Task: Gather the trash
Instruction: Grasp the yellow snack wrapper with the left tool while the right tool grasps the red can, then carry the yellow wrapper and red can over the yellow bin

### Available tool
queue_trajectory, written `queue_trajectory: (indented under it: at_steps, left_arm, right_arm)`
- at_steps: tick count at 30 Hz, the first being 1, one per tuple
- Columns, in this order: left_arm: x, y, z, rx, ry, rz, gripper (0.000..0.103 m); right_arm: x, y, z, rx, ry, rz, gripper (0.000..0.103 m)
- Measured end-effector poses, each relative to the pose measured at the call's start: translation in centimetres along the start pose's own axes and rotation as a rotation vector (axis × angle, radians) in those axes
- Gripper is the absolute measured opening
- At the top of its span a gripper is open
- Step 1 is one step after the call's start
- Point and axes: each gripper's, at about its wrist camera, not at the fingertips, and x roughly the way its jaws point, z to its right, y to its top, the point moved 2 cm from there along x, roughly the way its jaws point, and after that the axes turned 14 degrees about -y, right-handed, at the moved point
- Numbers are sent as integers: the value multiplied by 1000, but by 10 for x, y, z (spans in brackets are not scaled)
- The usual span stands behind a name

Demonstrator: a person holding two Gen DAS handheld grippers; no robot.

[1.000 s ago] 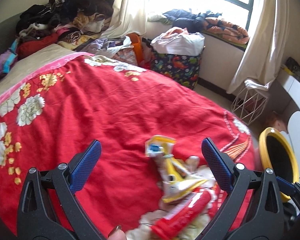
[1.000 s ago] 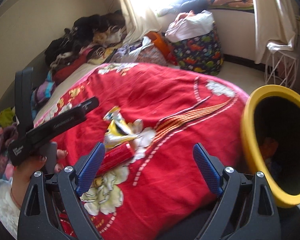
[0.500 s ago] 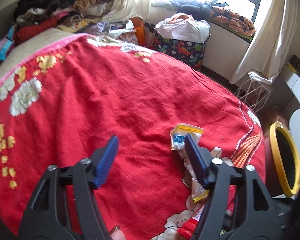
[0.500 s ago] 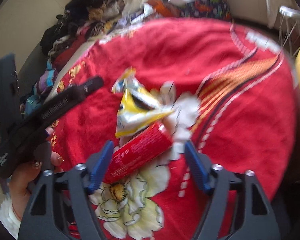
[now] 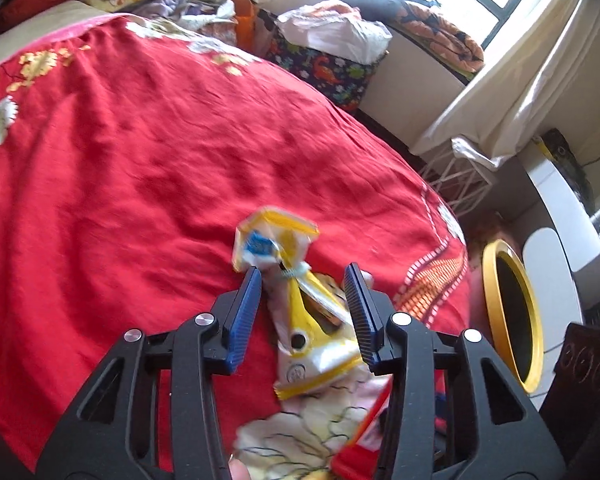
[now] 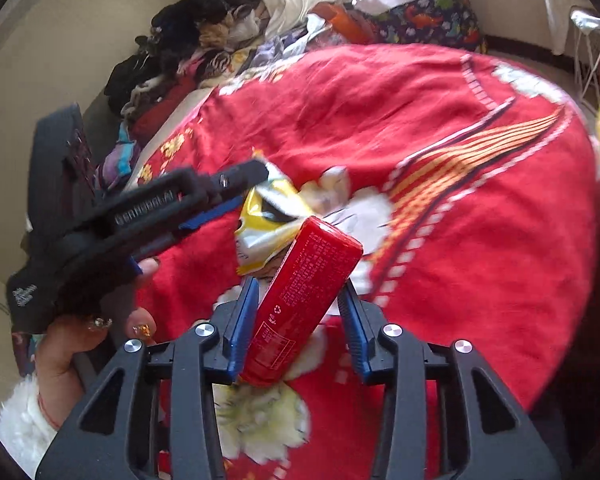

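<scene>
- Red bedspread with white and gold flower print (image 5: 140, 152): covers the bed; both pieces of trash lie on it near its foot corner.
- Crumpled yellow-and-white foil snack bag (image 5: 300, 320): lies on the bedspread, one end touching the red packet.
- Red rectangular printed packet (image 6: 304, 300): lies tilted, its far end against the snack bag.
- Left gripper (image 5: 304, 308): jaws partly open and just been closing; snack bag between the blue pads, a gap showing on the left side.
- Right gripper (image 6: 300, 312): jaws partly open, just been closing; red packet between them, left pad at its edge, right pad apart.
- Round yellow-rimmed bin (image 5: 504, 308): on the floor beside the bed.
</scene>
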Motion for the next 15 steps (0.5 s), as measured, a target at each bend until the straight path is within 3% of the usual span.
queue_trajectory:
  at_steps: [4,7,15]
  left_arm:
    - [12,-6,7,7,20,-29,34]
    - [17,-10,11,0,27,-40,22]
    - [25,-23,40,74,47,-40,7]
  right_arm:
    - [-17,5,22,22,-35,40,33]
    - [-33,13,37,20,-69,99,32]
    - [-76,34,67,6,-148,264,31]
